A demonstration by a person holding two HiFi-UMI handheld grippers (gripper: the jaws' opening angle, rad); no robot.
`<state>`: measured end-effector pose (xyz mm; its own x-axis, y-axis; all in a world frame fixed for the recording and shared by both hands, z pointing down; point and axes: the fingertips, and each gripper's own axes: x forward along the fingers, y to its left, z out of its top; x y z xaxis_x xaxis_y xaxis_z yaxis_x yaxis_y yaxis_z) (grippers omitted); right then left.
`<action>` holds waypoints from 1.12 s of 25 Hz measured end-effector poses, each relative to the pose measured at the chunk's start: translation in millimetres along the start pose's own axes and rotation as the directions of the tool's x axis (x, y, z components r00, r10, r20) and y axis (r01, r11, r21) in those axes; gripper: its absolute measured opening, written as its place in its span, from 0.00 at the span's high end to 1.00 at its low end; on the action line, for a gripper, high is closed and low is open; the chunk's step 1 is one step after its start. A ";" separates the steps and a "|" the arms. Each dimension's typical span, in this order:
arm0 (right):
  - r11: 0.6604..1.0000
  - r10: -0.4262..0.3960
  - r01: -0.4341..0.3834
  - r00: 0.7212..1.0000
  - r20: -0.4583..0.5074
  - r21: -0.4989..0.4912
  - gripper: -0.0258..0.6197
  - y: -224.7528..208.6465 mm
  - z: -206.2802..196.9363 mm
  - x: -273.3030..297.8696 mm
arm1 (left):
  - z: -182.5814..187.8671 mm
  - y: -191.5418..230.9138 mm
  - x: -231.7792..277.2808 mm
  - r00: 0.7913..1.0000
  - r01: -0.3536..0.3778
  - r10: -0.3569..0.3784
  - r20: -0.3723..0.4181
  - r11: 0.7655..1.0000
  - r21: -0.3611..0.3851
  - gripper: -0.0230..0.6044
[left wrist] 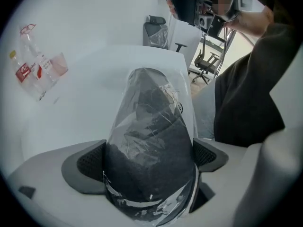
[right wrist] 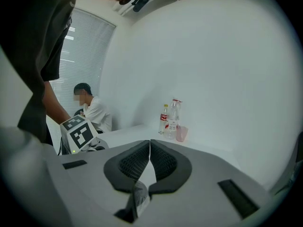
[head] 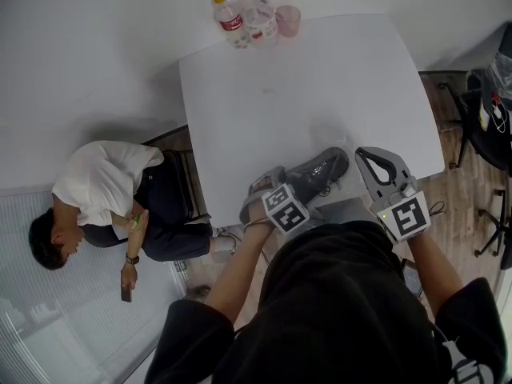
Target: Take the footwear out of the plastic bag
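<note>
Left gripper (left wrist: 149, 157) has its jaws spread to their widest, and a dark shoe (head: 320, 173) inside its clear plastic bag (left wrist: 186, 96) fills the gap between the pads at the near edge of a white table (head: 320, 78). Right gripper (right wrist: 150, 162), over that same edge just right of the shoe, is closed, apparently pinching a scrap of the bag's film. Bottles (head: 244, 18) and a pink cup (head: 288, 20) stand at the table's far edge.
</note>
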<state>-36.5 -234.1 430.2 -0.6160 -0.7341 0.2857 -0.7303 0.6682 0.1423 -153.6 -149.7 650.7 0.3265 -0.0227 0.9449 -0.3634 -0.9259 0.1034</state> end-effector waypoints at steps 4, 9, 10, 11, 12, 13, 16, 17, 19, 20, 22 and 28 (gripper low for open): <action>0.999 -0.026 0.026 1.000 -0.006 -0.020 0.93 -8.7 -1.2 -9.4 | 2.0 -0.8 -7.5 0.999 -0.034 0.033 0.042 0.999 0.013 0.09; 0.999 -0.052 0.052 0.998 -0.037 -0.004 0.93 -27.9 -10.1 -28.1 | 7.0 -4.4 -28.4 0.988 -0.047 0.050 0.145 0.999 -0.022 0.12; 0.999 -0.052 0.052 0.998 -0.046 0.006 0.93 -32.1 -13.7 -32.0 | 9.5 -3.4 -35.9 0.982 -0.048 0.055 0.180 0.998 -0.044 0.16; 0.999 -0.049 0.050 0.997 -0.052 0.021 0.93 -35.9 -17.7 -34.5 | 11.4 -1.5 -43.0 0.975 -0.049 0.061 0.214 0.997 -0.063 0.29; 0.998 -0.044 0.046 0.997 -0.058 0.036 0.93 -39.2 -21.7 -35.7 | 12.1 0.5 -48.6 0.968 -0.051 0.068 0.241 0.996 -0.074 0.37; 0.998 -0.039 0.042 0.997 -0.064 0.050 0.93 -42.1 -25.2 -36.1 | 11.6 2.3 -52.1 0.963 -0.059 0.076 0.258 0.995 -0.075 0.39; 0.997 -0.023 0.027 0.997 -0.067 0.068 0.93 -48.1 -28.9 -34.4 | 9.8 6.6 -57.8 0.951 -0.120 0.123 0.283 0.992 -0.026 0.40; 0.998 -0.009 0.014 0.998 -0.066 0.068 0.93 -48.8 -28.4 -33.3 | 10.8 8.3 -60.6 0.944 -0.154 0.146 0.296 0.988 0.002 0.41; 0.997 0.043 -0.038 0.997 -0.062 0.068 0.93 -47.7 -27.0 -31.2 | 15.8 12.6 -69.3 0.923 -0.220 0.192 0.332 0.974 0.047 0.41; 0.995 0.075 -0.071 0.995 -0.062 0.071 0.93 -46.6 -25.6 -29.6 | 19.7 16.0 -75.2 0.911 -0.248 0.212 0.354 0.967 0.059 0.42; 0.988 0.132 -0.126 0.989 -0.068 0.084 0.93 -46.6 -21.6 -26.9 | 28.6 22.8 -89.6 0.888 -0.288 0.240 0.393 0.955 0.067 0.42; 0.970 0.231 -0.225 0.970 -0.072 0.088 0.93 -67.0 7.5 -26.8 | 48.7 40.3 -135.8 0.849 -0.338 0.272 0.454 0.938 0.071 0.43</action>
<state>26.6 -260.1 406.0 -0.7454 -0.5491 0.3781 -0.5962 0.8028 -0.0095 -170.1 -202.3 511.4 0.5743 -0.4420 0.6891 -0.3896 -0.8879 -0.2448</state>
